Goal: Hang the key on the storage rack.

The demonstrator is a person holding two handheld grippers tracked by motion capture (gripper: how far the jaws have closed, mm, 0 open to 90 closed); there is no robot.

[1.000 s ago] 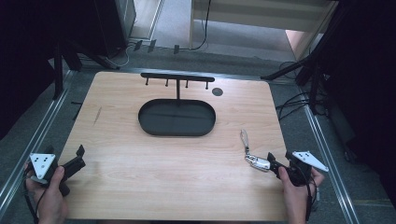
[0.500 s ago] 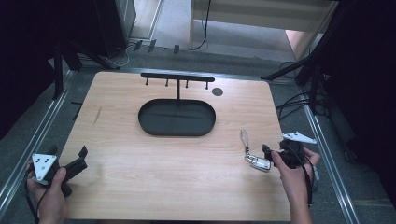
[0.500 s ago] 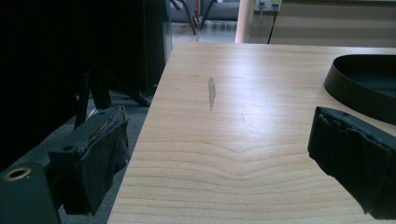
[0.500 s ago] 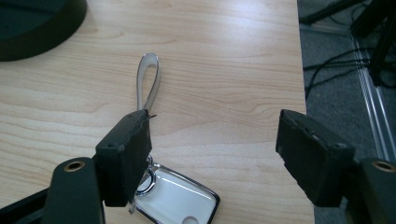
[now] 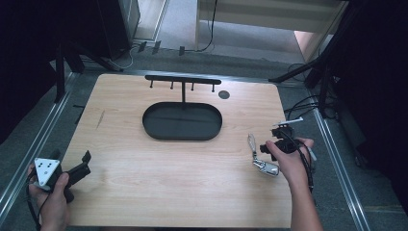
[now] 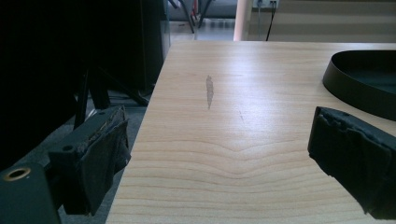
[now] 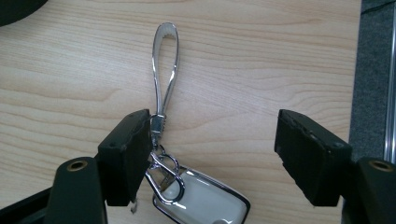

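A white key fob (image 7: pixel 201 196) with a chrome rim lies flat on the wooden table (image 5: pixel 159 178), joined by rings to a long chrome strap loop (image 7: pixel 166 60). My right gripper (image 7: pixel 217 154) hovers over it pointing down, jaws open; the left jaw stands above the rings and the right jaw is well clear over bare wood. In the high view the key fob (image 5: pixel 267 167) and its loop (image 5: pixel 251 141) lie just left of the right gripper (image 5: pixel 273 139). My left gripper (image 5: pixel 79 166) rests open at the table's near left corner, nothing between its fingers (image 6: pixel 93 163).
A black oval tray (image 5: pixel 183 120) sits at the table's middle back, and its rim (image 6: pixel 364 79) shows in the left gripper view. Behind it stands a black rack with hooks (image 5: pixel 183 79). A dark round spot (image 5: pixel 223 94) marks the wood nearby. Metal rails run along both table sides.
The right hand has moved away from the person and risen, so its gripper now stands over the key fob. The left hand has stayed put.
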